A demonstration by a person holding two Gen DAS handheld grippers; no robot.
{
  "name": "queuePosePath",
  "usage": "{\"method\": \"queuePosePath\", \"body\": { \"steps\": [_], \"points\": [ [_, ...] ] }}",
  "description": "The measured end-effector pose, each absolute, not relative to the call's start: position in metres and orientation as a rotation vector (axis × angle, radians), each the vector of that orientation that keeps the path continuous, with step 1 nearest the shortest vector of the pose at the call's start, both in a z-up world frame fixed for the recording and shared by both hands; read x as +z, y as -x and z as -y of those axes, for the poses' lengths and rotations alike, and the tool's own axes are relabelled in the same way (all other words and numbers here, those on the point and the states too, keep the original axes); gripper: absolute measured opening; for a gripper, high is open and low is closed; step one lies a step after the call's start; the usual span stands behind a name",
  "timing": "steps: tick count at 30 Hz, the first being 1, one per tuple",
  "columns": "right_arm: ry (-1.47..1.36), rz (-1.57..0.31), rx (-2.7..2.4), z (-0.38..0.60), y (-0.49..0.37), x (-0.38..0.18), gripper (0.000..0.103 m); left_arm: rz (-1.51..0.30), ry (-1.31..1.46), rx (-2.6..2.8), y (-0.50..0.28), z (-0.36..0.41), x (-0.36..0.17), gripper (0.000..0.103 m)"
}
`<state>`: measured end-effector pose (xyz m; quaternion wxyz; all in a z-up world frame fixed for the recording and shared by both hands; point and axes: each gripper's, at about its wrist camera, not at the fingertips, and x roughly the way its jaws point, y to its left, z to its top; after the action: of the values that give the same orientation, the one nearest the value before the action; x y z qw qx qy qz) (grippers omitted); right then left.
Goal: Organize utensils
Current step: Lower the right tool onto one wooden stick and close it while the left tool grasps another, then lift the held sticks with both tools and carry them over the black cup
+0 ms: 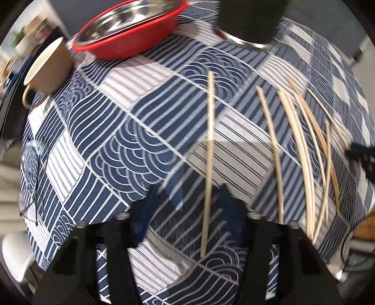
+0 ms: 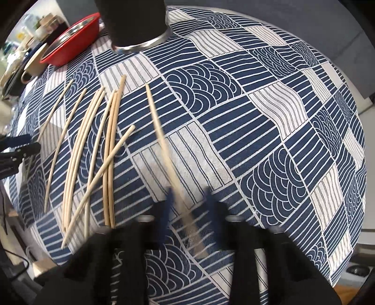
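Several pale wooden chopsticks lie on the blue-and-white patterned tablecloth. In the left wrist view my left gripper is open, its blue-tipped fingers straddling a single chopstick that lies apart from the pile. In the right wrist view my right gripper is open, its fingers on either side of another lone chopstick, with the pile to its left. A black cylindrical holder with a metal rim stands at the far side.
A red basket holding a steel bowl and a tan mug sit at the far left. Eyeglasses lie at the table's left edge. The left gripper shows at the left edge of the right wrist view.
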<state>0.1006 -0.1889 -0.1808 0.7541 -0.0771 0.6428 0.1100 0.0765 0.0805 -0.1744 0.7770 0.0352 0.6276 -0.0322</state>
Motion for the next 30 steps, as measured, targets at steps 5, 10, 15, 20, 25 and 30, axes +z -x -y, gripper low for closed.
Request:
{"method": "queuePosePath", "body": {
  "steps": [5, 10, 15, 20, 25, 30],
  "points": [
    [0.158, -1.433, 0.207, 0.2, -0.093, -0.179, 0.004, -1.375, -0.042, -0.09, -0.068, -0.083, -0.172, 0.005],
    [0.05, -1.459, 0.2, 0.219, -0.082, -0.174, 0.004, -1.406, 0.073, -0.109, -0.062, -0.1, -0.173, 0.004],
    [-0.013, -1.424, 0.201, 0.233, -0.07, -0.153, 0.005, -1.406, 0.138, -0.095, -0.058, -0.112, -0.165, 0.004],
    [-0.06, -1.357, 0.213, 0.247, -0.066, -0.122, 0.005, -1.339, 0.133, -0.085, -0.054, -0.113, -0.136, 0.004],
    [-0.078, -1.292, 0.22, 0.242, -0.077, -0.104, 0.005, -1.275, 0.088, -0.07, -0.056, -0.112, -0.108, 0.004],
    [-0.115, -1.218, 0.245, 0.24, -0.092, -0.085, 0.005, -1.195, 0.105, -0.086, -0.066, -0.109, -0.078, 0.004]
  ]
}}
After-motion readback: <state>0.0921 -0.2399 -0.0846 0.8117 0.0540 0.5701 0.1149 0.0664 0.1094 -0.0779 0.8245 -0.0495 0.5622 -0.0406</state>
